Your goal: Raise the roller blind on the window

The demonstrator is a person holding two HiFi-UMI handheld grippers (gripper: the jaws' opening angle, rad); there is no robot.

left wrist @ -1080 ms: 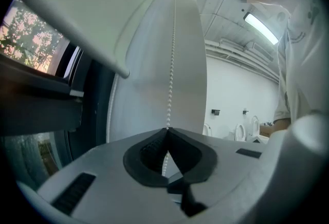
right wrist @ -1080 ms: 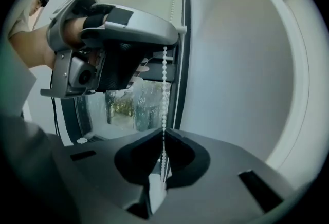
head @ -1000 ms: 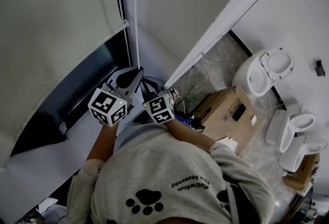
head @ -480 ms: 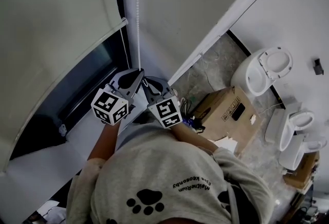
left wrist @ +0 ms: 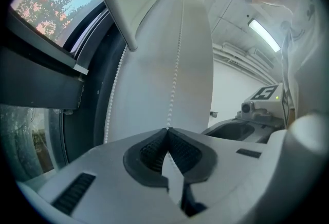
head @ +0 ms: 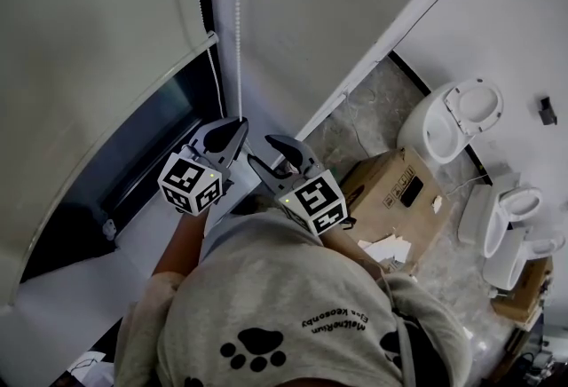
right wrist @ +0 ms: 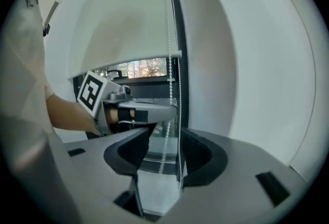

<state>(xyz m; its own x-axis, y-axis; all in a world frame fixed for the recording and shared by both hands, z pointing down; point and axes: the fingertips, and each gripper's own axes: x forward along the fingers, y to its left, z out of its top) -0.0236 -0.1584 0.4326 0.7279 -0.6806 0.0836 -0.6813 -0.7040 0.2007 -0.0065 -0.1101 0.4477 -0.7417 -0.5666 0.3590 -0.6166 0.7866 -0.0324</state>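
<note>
The left gripper [left wrist: 166, 133] is pinching the thin, limp bead chain [left wrist: 176, 63] hanging beside the half-lowered roller blind [head: 89, 39], while the right gripper [right wrist: 163, 148], jaws just opening, is standing spread around that light, slippery strand.

Marbled floor [head: 371, 121], cardboard box [head: 390, 187], toilet bowls [head: 451, 121]

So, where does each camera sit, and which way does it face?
Head view: on the person's head, steeply down at the shirt, left gripper and right gripper.
Left gripper view: on the left gripper, facing the window; jaws shut on the bead chain.
Right gripper view: on the right gripper, facing the roller blind; jaws, which have just been opening, flank the bead chain.
Shared: the bead chain.
</note>
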